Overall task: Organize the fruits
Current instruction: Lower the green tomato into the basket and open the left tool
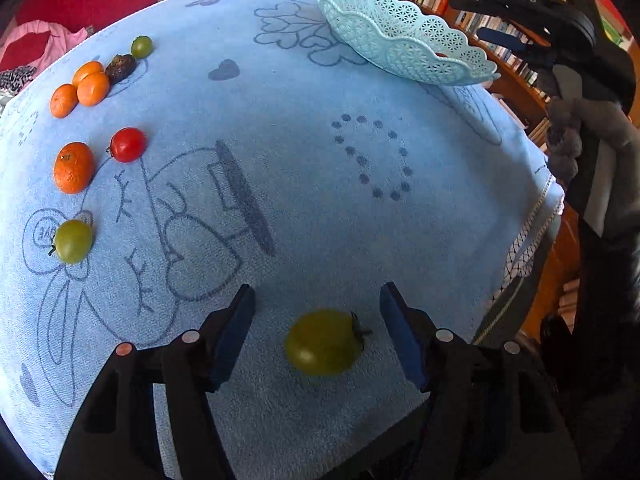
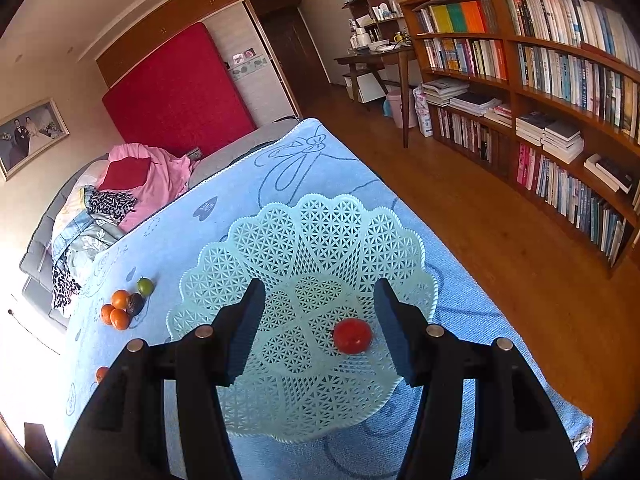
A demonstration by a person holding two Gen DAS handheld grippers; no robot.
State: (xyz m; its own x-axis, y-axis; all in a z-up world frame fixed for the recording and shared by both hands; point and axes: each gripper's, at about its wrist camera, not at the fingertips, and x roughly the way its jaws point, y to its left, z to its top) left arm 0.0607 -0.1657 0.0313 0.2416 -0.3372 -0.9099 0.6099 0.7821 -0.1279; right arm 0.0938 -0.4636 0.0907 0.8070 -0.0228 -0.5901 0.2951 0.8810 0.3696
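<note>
My left gripper [image 1: 318, 304] is open, its fingers on either side of a green tomato [image 1: 323, 342] on the blue towel [image 1: 304, 184]. At the towel's left lie a green tomato [image 1: 73, 241], a large orange [image 1: 73, 167], a red tomato [image 1: 127, 144], three small oranges [image 1: 93, 88], a dark fruit [image 1: 120, 67] and another green tomato [image 1: 141, 46]. The pale lattice basket [image 1: 400, 44] stands far right. My right gripper [image 2: 320, 300] is open above the basket [image 2: 304, 248], which holds a red tomato [image 2: 352, 336]. The right gripper also shows in the left wrist view [image 1: 520, 20].
The towel's right edge [image 1: 548, 200] drops to a wooden floor [image 2: 500, 232]. A bookshelf [image 2: 540, 80] lines the right wall. A sofa with clothes [image 2: 112, 200] sits beyond the towel's far left edge.
</note>
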